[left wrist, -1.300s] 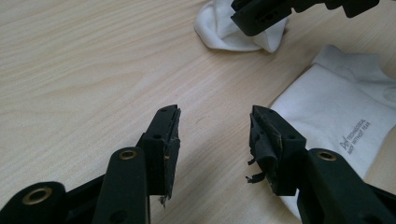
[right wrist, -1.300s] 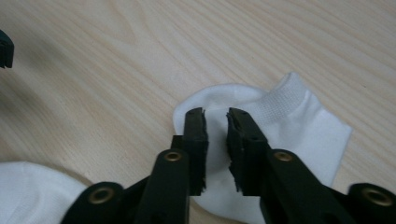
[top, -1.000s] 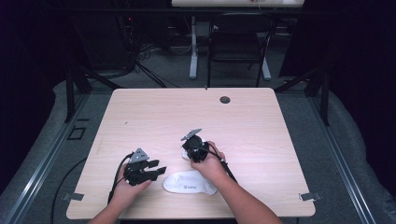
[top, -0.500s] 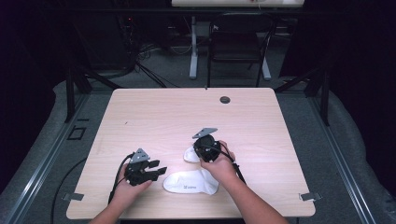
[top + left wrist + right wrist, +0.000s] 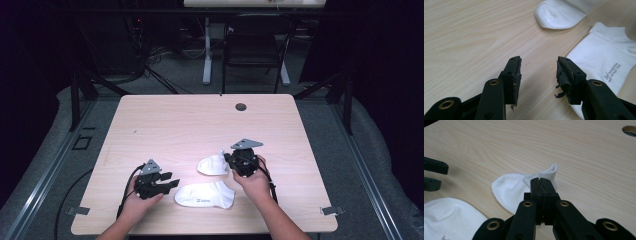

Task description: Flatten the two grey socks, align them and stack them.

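Two white socks lie on the light wooden table (image 5: 165, 120), toward the lower middle of the high view. The nearer sock (image 5: 205, 194) lies flat close to the bottom edge, with small dark print on it; in the left gripper view the print (image 5: 612, 70) seems to read "technical", the rest too small to make out. Just left of it, the left gripper (image 5: 172, 183) rests in the person's hand with its jaws apart and only bare wood between them; they have just been closing a little, and the sock's edge lies beside the right-hand jaw in its own view. Farther up and right, the second sock (image 5: 212, 164) is bunched, its cuff pinched between the fully closed jaws of the right gripper (image 5: 227, 159); the right gripper view shows the cuff (image 5: 550, 173) standing up past the jaw tips. Compared with a second ago, the right gripper has moved toward the right of the frame and drawn this sock out from beside the first, so both now lie apart. At the far edge, one dark round grommet (image 5: 241, 106) sits in the tabletop.
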Demonstrator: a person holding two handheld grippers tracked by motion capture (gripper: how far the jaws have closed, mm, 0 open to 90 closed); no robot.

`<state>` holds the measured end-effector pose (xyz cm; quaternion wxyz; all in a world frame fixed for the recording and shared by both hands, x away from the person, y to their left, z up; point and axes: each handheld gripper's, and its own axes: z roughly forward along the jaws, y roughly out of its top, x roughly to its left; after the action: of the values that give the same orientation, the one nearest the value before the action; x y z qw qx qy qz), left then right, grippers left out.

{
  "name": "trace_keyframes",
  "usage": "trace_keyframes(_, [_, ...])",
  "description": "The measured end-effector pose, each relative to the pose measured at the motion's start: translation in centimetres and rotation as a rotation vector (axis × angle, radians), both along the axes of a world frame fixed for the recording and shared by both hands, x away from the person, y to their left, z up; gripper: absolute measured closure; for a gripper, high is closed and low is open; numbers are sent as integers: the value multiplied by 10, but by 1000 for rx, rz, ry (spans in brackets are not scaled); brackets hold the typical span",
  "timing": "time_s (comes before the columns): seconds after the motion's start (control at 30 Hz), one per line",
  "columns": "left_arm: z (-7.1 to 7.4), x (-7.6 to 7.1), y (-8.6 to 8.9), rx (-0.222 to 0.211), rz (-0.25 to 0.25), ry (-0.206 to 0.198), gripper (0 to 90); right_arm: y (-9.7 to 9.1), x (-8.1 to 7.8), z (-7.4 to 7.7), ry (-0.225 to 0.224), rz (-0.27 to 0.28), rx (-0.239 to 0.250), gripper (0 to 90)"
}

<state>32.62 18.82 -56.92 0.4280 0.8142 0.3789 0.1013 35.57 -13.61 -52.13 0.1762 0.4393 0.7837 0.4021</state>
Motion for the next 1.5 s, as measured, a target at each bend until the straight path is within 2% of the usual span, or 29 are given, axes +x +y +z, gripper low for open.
trace_keyframes(0.07, [2, 0, 0, -8, -7, 6, 549, -9, -1, -5, 9, -21, 6, 900])
trace_keyframes(0.17, [4, 2, -5, -32, -17, 36, 565, -23, 0, -13, 42, -50, 37, 900])
trace_keyframes(0.2, [6, 3, -7, -22, -22, 40, 570, -26, 1, -15, 55, -60, 60, 900])
trace_keyframes(0.27, [8, 4, -12, -17, -40, 35, 580, -30, 2, -19, 68, -65, 73, 900])
trace_keyframes(0.4, [10, 16, -22, -9, -35, 36, 595, -32, 4, -27, 75, -70, 58, 900])
trace_keyframes(0.5, [6, 26, -31, -16, -14, 27, 596, -32, 4, -30, 81, -72, 43, 900])
trace_keyframes(0.53, [5, 29, -34, -9, -13, 35, 596, -33, 4, -31, 85, -73, 41, 900])
trace_keyframes(0.57, [4, 32, -37, -4, -17, 36, 597, -34, 4, -33, 89, -78, 28, 900])
trace_keyframes(0.67, [5, 38, -48, 3, -26, 29, 602, -35, 5, -35, 100, -83, 35, 900])
trace_keyframes(0.73, [5, 40, -55, -3, -31, 28, 605, -35, 5, -37, 105, -88, 20, 900])
trace_keyframes(0.87, [6, 47, -64, 33, -36, 18, 606, -36, 6, -40, 125, -92, 14, 900])
trace_keyframes(1.1, [-2, 57, -63, 39, -2, 19, 592, -35, 7, -45, 134, -86, 2, 900])
trace_keyframes(1.2, [-4, 60, -64, 14, 7, 21, 593, -34, 8, -46, 136, -85, 12, 900])
trace_keyframes(1.3, [-7, 62, -66, 8, 10, 30, 593, -32, 9, -48, 139, -76, 4, 900])
trace_keyframes(1.5, [-14, 67, -66, 20, 21, 45, 613, -29, 10, -50, 145, -68, -1, 900])
